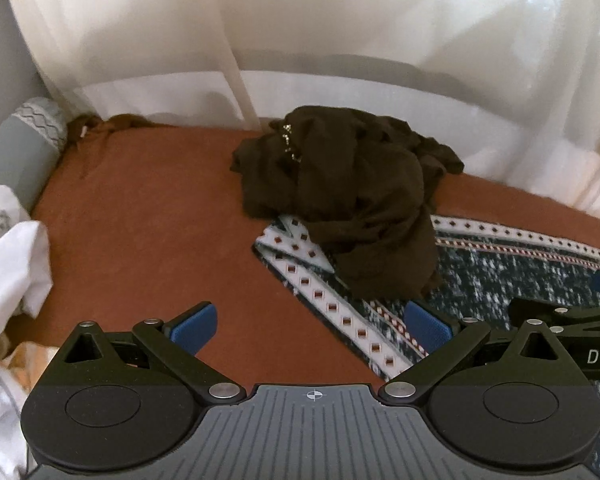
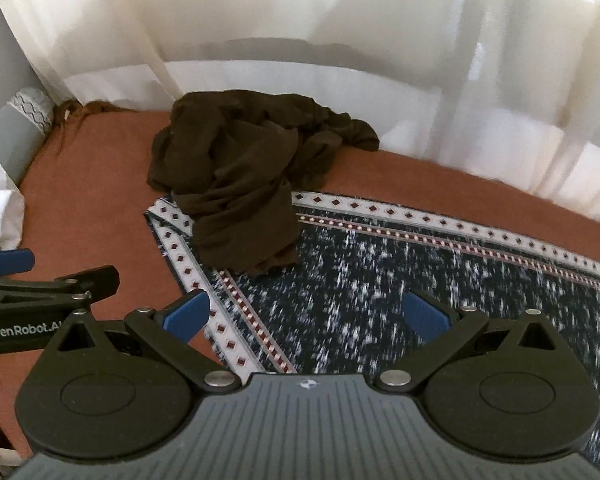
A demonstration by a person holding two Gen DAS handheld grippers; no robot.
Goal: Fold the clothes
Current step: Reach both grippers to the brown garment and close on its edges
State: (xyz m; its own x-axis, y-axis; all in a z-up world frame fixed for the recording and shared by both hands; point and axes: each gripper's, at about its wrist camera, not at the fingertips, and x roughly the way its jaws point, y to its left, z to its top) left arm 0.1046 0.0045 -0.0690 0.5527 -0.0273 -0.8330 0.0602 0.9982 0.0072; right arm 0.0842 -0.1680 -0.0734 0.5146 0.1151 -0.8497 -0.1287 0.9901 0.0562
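A crumpled dark brown garment [image 1: 348,196] lies in a heap on the rust-coloured bed [image 1: 140,208], partly over the corner of a dark blue patterned cloth with a white diamond border [image 1: 340,312]. My left gripper [image 1: 310,326] is open and empty, hovering over the cloth's border, short of the heap. In the right wrist view the brown garment [image 2: 240,176] lies ahead and left, and the patterned cloth [image 2: 400,276] spreads flat under my right gripper [image 2: 306,314], which is open and empty. The left gripper [image 2: 8,262] shows at that view's left edge.
White crumpled clothes [image 1: 8,264] pile at the bed's left edge. A grey bolster pillow [image 1: 24,144] lies at the far left corner. White sheer curtains [image 2: 340,32] hang along the far side of the bed.
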